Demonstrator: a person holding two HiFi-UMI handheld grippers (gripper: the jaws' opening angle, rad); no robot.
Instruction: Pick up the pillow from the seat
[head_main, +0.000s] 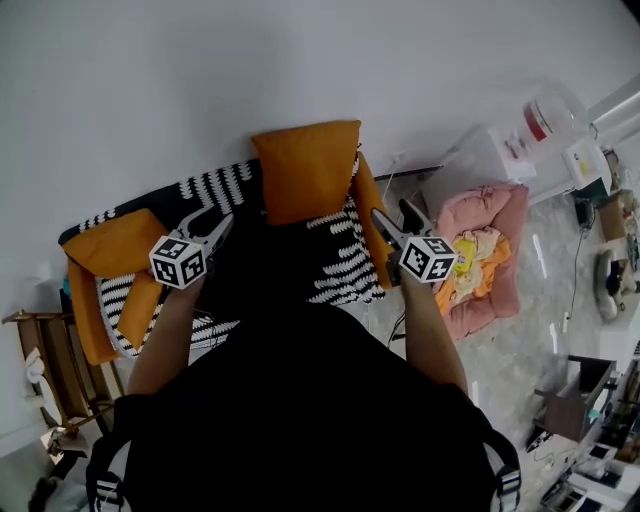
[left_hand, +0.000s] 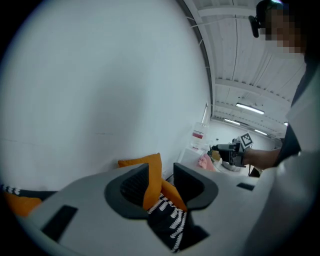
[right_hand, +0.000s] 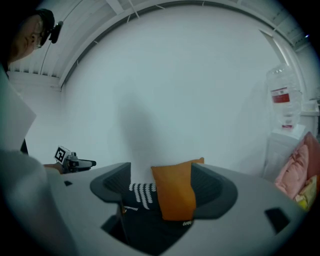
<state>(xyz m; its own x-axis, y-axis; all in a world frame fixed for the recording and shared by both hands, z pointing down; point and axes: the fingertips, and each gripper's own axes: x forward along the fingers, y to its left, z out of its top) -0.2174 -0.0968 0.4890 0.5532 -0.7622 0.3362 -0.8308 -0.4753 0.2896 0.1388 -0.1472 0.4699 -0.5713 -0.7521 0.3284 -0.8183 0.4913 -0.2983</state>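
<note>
An orange pillow (head_main: 306, 170) stands upright against the white wall at the back of the seat (head_main: 340, 265), which is covered by a black-and-white striped throw. My left gripper (head_main: 217, 228) hovers in front of the pillow's left side, open and empty. My right gripper (head_main: 381, 219) hovers by the pillow's right side, near the orange armrest (head_main: 368, 212), also open and empty. In the left gripper view the pillow (left_hand: 151, 175) shows far off between the jaws. The right gripper view frames the pillow (right_hand: 174, 192) between wide jaws, without touching it.
A second orange cushion (head_main: 113, 245) lies at the seat's left end. A pink cushioned bed (head_main: 485, 250) with clothes sits on the floor to the right, and a water dispenser (head_main: 545, 118) beyond it. A wooden rack (head_main: 40, 365) stands at far left.
</note>
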